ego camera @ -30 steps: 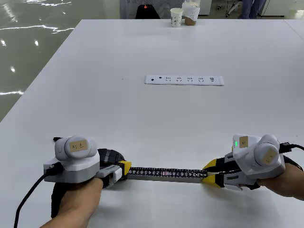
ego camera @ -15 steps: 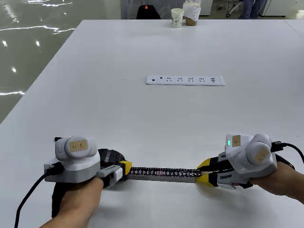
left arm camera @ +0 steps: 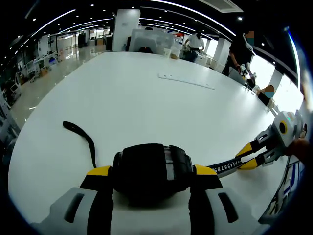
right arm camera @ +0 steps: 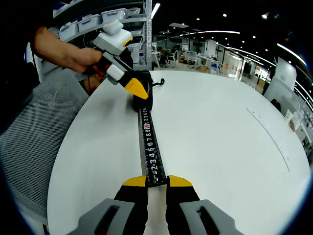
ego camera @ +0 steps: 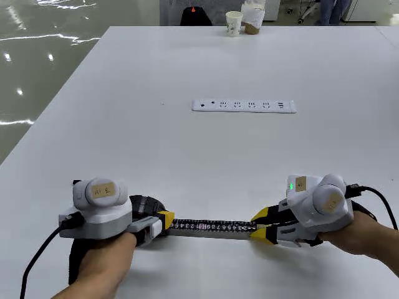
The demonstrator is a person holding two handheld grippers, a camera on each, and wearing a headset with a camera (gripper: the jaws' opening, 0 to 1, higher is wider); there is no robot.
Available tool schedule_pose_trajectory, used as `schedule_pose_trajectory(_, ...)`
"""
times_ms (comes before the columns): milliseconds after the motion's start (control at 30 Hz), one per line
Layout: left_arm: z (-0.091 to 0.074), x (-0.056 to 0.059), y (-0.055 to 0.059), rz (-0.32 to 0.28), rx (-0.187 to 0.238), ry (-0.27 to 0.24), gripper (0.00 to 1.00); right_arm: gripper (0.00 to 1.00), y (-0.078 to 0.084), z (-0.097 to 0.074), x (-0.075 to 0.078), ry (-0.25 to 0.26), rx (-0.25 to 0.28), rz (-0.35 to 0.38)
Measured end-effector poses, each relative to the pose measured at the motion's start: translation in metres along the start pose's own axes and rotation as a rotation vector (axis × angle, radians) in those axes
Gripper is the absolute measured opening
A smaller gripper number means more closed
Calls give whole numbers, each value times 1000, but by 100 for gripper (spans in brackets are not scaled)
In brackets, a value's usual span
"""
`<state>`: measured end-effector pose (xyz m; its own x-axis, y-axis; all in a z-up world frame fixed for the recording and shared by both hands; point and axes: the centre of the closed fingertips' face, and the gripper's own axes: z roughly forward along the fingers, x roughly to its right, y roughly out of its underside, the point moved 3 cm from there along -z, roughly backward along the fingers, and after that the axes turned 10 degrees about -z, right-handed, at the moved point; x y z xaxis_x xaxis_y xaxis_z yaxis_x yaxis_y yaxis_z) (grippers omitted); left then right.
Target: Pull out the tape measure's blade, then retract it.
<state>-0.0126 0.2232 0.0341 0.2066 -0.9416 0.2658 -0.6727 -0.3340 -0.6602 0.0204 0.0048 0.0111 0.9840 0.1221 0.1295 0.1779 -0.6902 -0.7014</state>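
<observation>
- The left gripper [ego camera: 163, 221] sits at about 7 o'clock in the head view. Its jaws are clamped around the black tape measure case [left arm camera: 151, 169], which rests on the table [ego camera: 249, 162] close to the near edge.
- The right gripper [ego camera: 260, 225] is at 5 o'clock, jaws pinched narrow on the tip of the blade [ego camera: 212, 225]. A short run of blade stretches straight between the two, low over the tabletop; can't tell if it's touching.
- My guess on handling: the case is chunky and rigid, so it's an easy squeeze. The blade is thin springy steel that kinks if twisted and wants to snap home. I'd hold it at the tip and walk it in rather than let go.
- A loose black strap [left arm camera: 85, 139] lies at 10 o'clock from the case in the left gripper view, clear of the blade.
- There's barely any room toward 6 o'clock with the edge right there. There's loads of bare white top toward 12 and 3.
- The power strip [ego camera: 244, 106] lies at 12 o'clock, well apart, and a paper cup [ego camera: 234, 23] stands at the far edge.
</observation>
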Motion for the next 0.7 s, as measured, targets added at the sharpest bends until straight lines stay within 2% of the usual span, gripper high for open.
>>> schedule_pose_trajectory(700, 0, -1, 0, -9, -3, 10, 57, 10, -18, 18, 0, -16, 19, -3)
